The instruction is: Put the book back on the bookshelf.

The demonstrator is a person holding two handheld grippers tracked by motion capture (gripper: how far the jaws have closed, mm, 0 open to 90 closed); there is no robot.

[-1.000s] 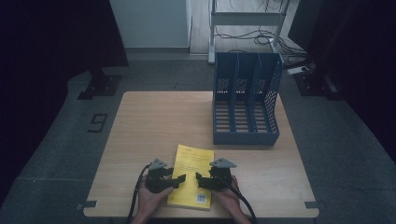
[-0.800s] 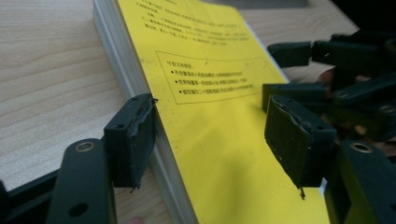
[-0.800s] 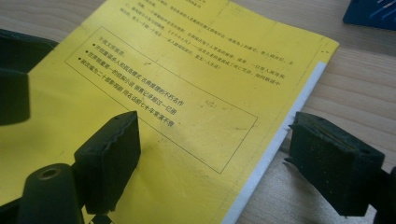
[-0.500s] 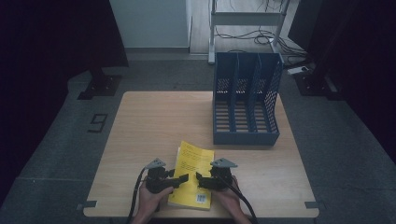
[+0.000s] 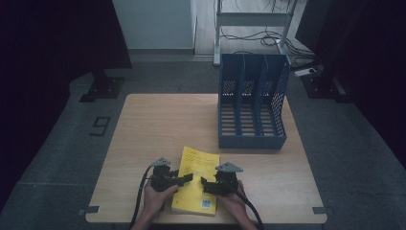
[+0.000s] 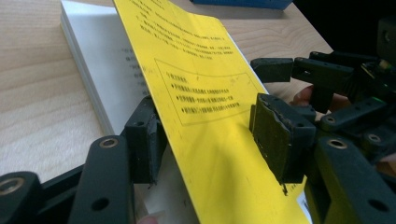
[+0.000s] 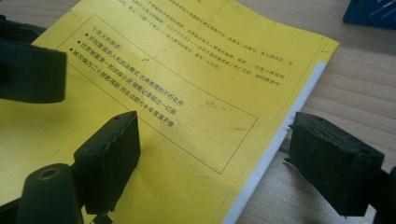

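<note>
Little has shifted since a second ago: both grippers stay over the yellow book [image 5: 196,181] at bottom centre. Left gripper [image 6: 208,135] straddles the raised cover, jaws apart, not clamped; its grey plate hides the near corner. Right gripper [image 7: 224,158] is released, astride the book's edge. Bare table [image 5: 158,124] lies left of the blue rack [image 5: 251,110].

book's [image 5: 197,179] near corner hidden by grippers, cover print unreadable
</note>
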